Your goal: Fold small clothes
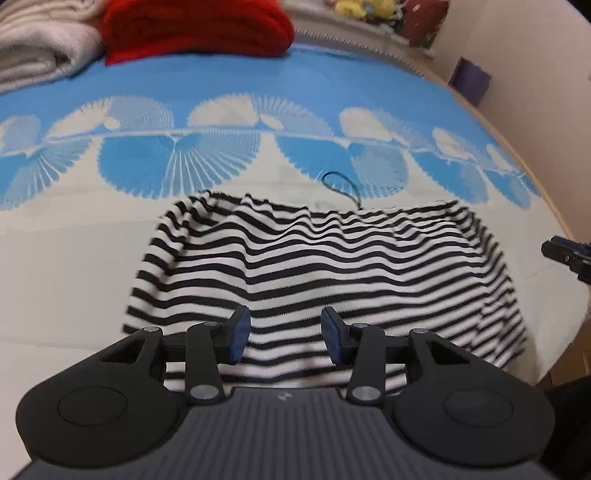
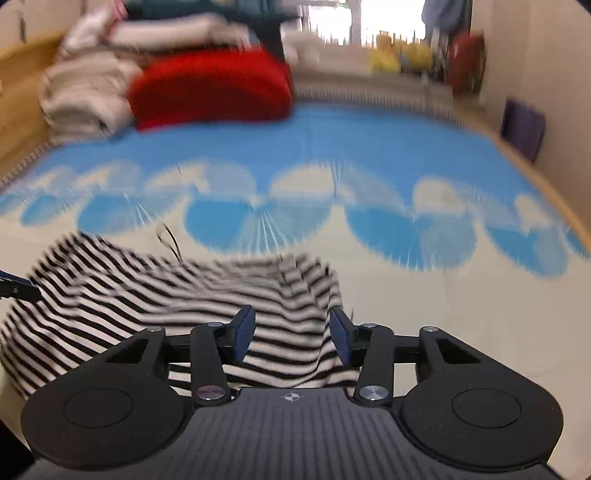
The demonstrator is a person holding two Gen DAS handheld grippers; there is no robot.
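A black-and-white striped garment (image 1: 314,266) lies rumpled on the bed's blue-and-cream cover (image 1: 221,85), with a thin black loop (image 1: 341,188) at its far edge. My left gripper (image 1: 285,334) is open above the garment's near edge, its jaws apart with nothing between them. The right gripper's tip shows at the far right of the left wrist view (image 1: 569,258). In the right wrist view the striped garment (image 2: 184,295) fills the lower left. My right gripper (image 2: 293,334) is open over its right near corner. The left gripper's tip (image 2: 18,288) pokes in at the left edge. This view is blurred.
A folded red garment (image 1: 195,27) and folded cream knitwear (image 1: 40,48) are stacked at the bed's far end. Yellow plush toys (image 1: 364,9) sit on a ledge beyond. A purple box (image 1: 471,79) stands by the right wall. The bed's right edge (image 1: 546,206) curves close by.
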